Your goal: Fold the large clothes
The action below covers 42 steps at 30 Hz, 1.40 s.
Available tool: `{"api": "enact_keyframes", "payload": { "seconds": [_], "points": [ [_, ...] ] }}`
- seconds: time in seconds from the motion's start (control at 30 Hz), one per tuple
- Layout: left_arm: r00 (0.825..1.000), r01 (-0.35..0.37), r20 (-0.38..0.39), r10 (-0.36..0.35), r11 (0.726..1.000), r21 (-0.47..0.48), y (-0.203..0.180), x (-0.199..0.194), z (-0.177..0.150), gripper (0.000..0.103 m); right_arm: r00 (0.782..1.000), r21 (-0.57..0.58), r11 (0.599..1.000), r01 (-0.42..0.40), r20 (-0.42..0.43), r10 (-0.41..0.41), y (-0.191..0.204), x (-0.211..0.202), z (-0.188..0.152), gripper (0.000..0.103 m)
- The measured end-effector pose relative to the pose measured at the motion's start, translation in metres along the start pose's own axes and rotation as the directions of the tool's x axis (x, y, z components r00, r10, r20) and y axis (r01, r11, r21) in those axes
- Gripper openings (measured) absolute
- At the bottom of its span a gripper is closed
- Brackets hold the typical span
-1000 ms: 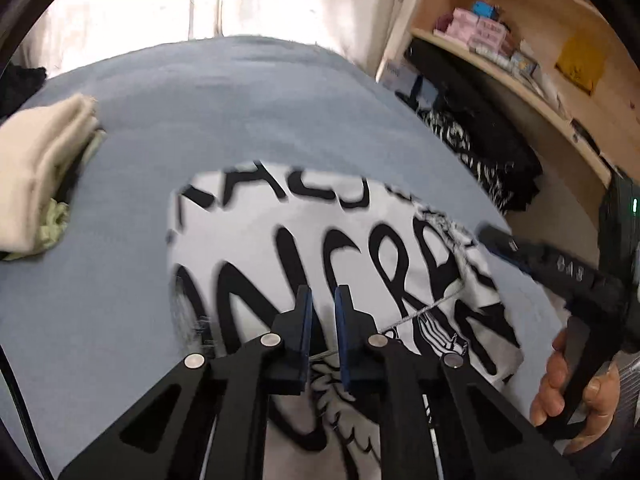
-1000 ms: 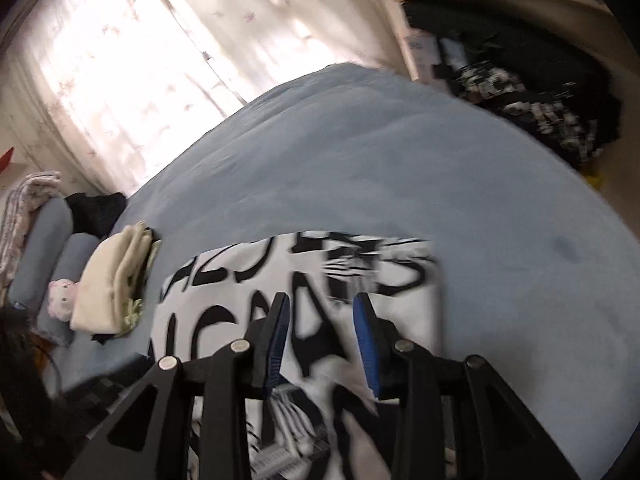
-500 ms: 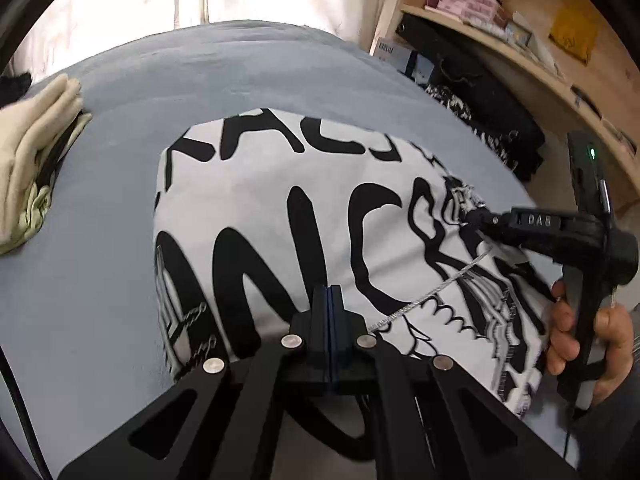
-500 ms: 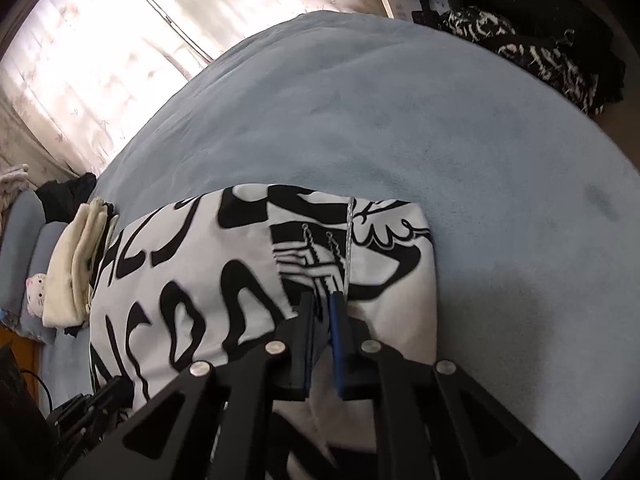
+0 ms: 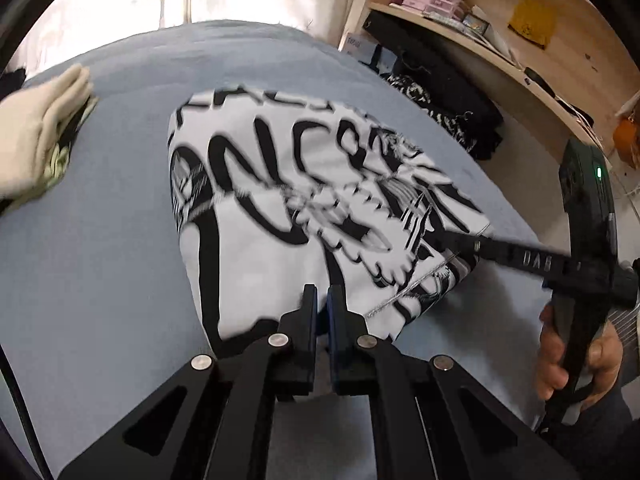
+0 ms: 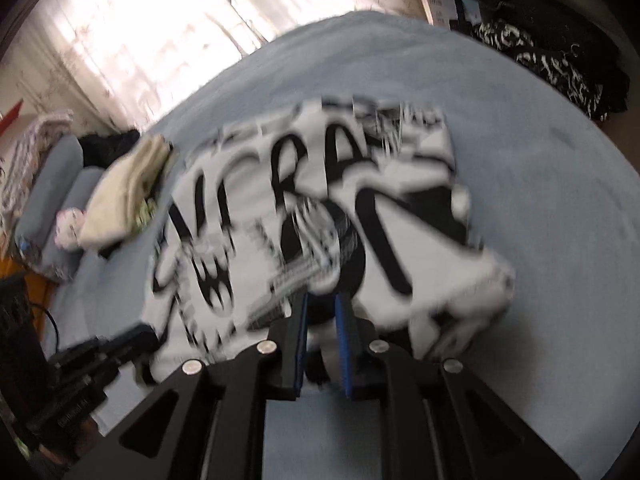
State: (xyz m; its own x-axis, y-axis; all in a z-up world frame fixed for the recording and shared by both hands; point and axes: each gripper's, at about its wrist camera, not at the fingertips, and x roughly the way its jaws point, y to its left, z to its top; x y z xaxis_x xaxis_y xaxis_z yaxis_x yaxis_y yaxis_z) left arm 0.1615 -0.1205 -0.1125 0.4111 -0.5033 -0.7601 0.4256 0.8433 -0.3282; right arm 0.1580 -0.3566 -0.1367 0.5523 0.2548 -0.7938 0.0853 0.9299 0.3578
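Note:
A white garment with bold black print (image 5: 280, 264) lies folded on the blue-grey bed (image 5: 100, 260). My left gripper (image 5: 322, 300) is shut on its near edge. Off to the right, my right gripper (image 5: 460, 244) holds the garment's right edge, with a hand (image 5: 576, 364) on its handle. In the right wrist view the garment (image 6: 256, 208) is blurred, and a bunch of cloth fills the narrow gap of my right gripper (image 6: 321, 308), whose jaws are opening slightly. My left gripper (image 6: 100, 352) shows at the lower left there.
A folded cream stack (image 5: 36, 140) sits on the bed's left side. A pile of black and patterned clothes (image 5: 448, 96) lies beyond the right edge, under a wooden shelf (image 5: 520, 40). Grey pillows (image 6: 52, 184) are at the far left. Bright curtains hang behind.
Both grippers stood open over the garment a second ago; they closed on the cloth and have since drawn back toward the near side, dragging the fabric with them.

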Motion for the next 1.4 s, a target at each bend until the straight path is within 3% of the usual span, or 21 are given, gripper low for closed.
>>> {"api": "enact_keyframes", "payload": {
  "seconds": [0.13,0.67,0.73,0.83,0.9,0.93,1.07,1.3,1.4],
  "points": [
    [0.998,0.023,-0.049,-0.026,0.997,-0.077,0.017,0.016,-0.009,0.001,0.999,0.066,0.998,-0.023,-0.029,0.025,-0.019,0.021,-0.023,0.015],
    [0.999,-0.028,-0.029,0.026,0.997,-0.074,0.007,0.008,-0.011,0.003,1.000,0.113,0.993,-0.014,-0.025,0.017,-0.017,0.017,-0.026,0.016],
    [0.999,-0.027,-0.048,0.022,0.995,-0.093,0.008,0.004,-0.008,0.007,0.999,0.118,0.993,-0.022,-0.035,0.026,-0.016,0.014,-0.024,0.021],
    [0.999,-0.018,-0.045,0.013,0.994,-0.109,0.008,-0.006,-0.006,0.031,0.996,0.124,0.990,-0.063,-0.049,0.070,-0.012,0.008,-0.020,0.039],
    [0.999,-0.035,-0.023,0.033,0.992,-0.117,0.006,-0.015,-0.005,0.074,0.995,0.124,0.989,-0.079,-0.055,0.086,-0.009,0.004,-0.018,0.047],
    [0.999,-0.054,-0.010,0.053,0.991,-0.125,0.006,-0.020,-0.005,0.081,0.994,0.121,0.989,-0.083,-0.058,0.090,-0.008,0.002,-0.017,0.050],
    [0.997,-0.073,0.013,0.076,0.987,-0.141,0.007,-0.035,-0.001,0.083,0.988,0.121,0.985,-0.120,-0.082,0.131,-0.001,-0.005,-0.015,0.062],
    [0.994,-0.106,-0.032,0.101,0.976,-0.188,0.019,-0.043,0.003,0.083,0.978,0.122,0.977,-0.175,-0.092,0.187,0.002,-0.023,-0.006,0.065],
    [0.993,-0.114,-0.054,0.105,0.972,-0.207,0.024,-0.043,0.006,0.083,0.979,0.103,0.980,-0.171,-0.099,0.181,0.001,-0.031,0.004,0.071]
  ]
}}
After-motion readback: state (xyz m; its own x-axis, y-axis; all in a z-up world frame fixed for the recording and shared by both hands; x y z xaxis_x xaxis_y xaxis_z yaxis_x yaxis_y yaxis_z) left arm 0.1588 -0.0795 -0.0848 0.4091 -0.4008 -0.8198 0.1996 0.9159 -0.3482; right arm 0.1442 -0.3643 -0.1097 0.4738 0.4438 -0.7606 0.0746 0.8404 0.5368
